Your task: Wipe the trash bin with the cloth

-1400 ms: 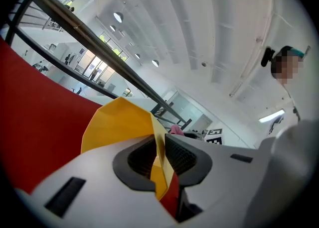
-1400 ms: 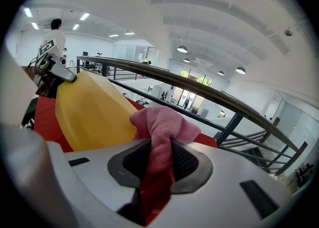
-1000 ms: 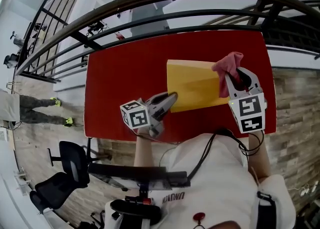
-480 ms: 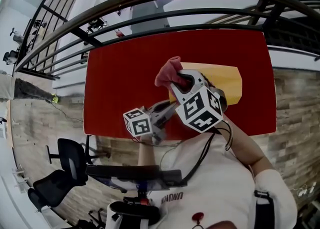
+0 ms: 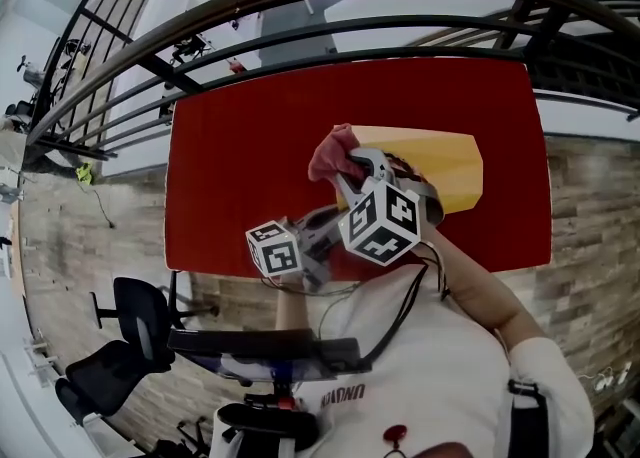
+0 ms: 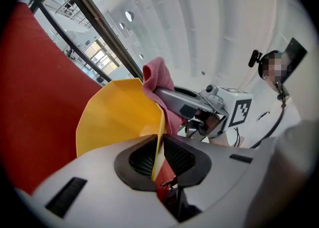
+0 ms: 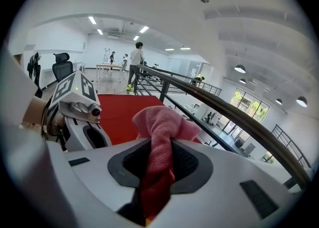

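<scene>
The trash bin (image 6: 119, 117) is a thin, smooth yellow shell with a curved rim, and the cloth (image 7: 162, 122) is a soft pink towel with a fuzzy surface, bunched into a lump. My left gripper (image 6: 160, 160) has its jaws almost together and pinches the thin rim of the bin between its ribbed black pads, while my right gripper (image 7: 159, 165) is clamped on the cloth, which touches the bin's rim. Only the head view shows me that the bin lies on the flat red table (image 5: 230, 146); only the left gripper view shows the rim between the pads.
</scene>
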`<state>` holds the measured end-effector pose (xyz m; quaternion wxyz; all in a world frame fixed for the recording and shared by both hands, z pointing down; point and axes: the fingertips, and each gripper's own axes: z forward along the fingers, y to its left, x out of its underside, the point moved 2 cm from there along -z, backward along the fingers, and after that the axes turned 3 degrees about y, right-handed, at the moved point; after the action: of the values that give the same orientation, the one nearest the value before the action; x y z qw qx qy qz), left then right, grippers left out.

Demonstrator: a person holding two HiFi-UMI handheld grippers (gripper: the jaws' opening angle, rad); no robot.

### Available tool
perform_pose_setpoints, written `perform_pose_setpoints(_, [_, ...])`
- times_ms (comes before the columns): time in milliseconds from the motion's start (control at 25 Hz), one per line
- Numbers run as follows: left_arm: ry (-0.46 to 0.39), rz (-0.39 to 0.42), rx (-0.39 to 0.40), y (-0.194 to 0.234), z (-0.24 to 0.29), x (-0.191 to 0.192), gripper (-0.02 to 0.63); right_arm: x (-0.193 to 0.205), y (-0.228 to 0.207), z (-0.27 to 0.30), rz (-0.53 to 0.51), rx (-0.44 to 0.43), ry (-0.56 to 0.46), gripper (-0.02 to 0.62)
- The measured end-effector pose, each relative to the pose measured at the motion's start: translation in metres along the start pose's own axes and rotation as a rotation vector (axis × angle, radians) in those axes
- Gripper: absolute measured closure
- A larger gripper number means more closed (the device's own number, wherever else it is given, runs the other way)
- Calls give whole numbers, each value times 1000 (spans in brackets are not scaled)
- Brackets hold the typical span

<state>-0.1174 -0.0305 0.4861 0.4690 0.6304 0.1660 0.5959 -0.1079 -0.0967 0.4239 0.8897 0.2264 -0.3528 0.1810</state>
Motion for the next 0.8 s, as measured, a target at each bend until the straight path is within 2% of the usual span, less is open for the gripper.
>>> perform_pose_setpoints(400, [-19, -32, 8, -1, -2, 0, 568, 26, -19, -16, 60, 50, 30, 495])
perform_pose_setpoints(800, [-18, -34, 14, 0, -3, 3, 568, 100, -68, -54, 196, 195, 122, 495])
